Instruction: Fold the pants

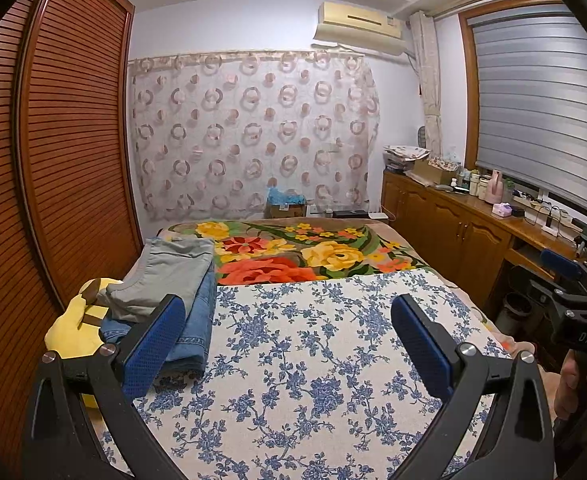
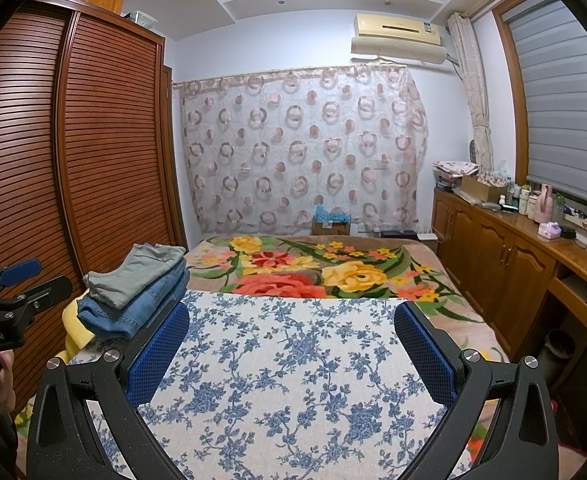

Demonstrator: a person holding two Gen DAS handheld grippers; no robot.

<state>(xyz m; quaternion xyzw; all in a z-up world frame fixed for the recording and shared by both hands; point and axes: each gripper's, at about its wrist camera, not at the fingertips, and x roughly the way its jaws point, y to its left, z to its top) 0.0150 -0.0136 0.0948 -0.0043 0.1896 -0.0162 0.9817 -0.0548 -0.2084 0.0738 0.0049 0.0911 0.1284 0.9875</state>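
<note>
Denim and grey cloth: two folded pants lie stacked at the bed's left edge; grey pants (image 1: 173, 268) on top, blue jeans (image 1: 197, 320) beneath, touching.
Stack support: jeans rest partly on a yellow plush toy (image 1: 73, 332) and partly on the blue-flowered cloth (image 1: 313, 360).
Bed cover: blue-flowered cloth spread flat over the near half; a flowered blanket (image 1: 293, 252) in red, yellow and green covers the far half.
Left gripper (image 1: 289, 344): held above the flowered cloth; blue pads spread wide; nothing between them; left pad near the jeans in view, contact cannot be confirmed.
Right gripper (image 2: 293, 348): held above the same cloth, right of the stack; pads spread wide; nothing between them.
Hands: a hand (image 2: 3, 376) grips the left handle at the frame edge; a hand (image 1: 569, 384) grips the right handle.
Surroundings: louvred wooden wardrobe (image 2: 93, 152) left of the bed; wooden counter (image 2: 533, 248) at right carrying bottles and boxes; patterned curtain (image 2: 301, 148) on the far wall.
</note>
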